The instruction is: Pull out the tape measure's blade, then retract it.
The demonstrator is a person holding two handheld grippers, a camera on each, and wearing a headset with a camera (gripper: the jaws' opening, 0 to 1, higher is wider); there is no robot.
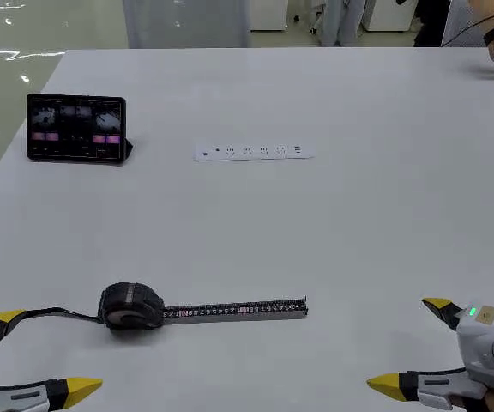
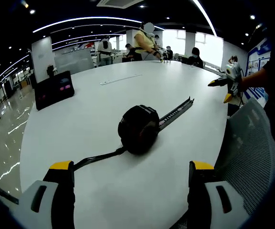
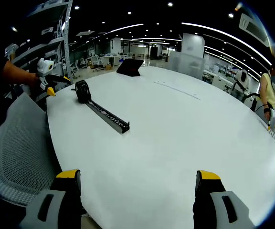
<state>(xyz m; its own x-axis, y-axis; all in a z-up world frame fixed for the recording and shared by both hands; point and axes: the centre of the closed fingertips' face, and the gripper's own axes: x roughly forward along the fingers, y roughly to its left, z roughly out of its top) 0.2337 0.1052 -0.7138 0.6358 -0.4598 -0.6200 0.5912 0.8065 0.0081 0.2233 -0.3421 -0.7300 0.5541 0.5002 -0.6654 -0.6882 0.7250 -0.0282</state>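
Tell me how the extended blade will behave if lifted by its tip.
The blade lies thin and straight on the table, so it will probably flex or buckle rather than stay rigid. The bulky case likely outweighs it and should stay down, acting as an anchor.

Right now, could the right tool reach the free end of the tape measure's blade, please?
Probably yes. The right tool is open and holds nothing. Bare table lies between it and the blade's end, which rests flat, extended from the case toward that side.
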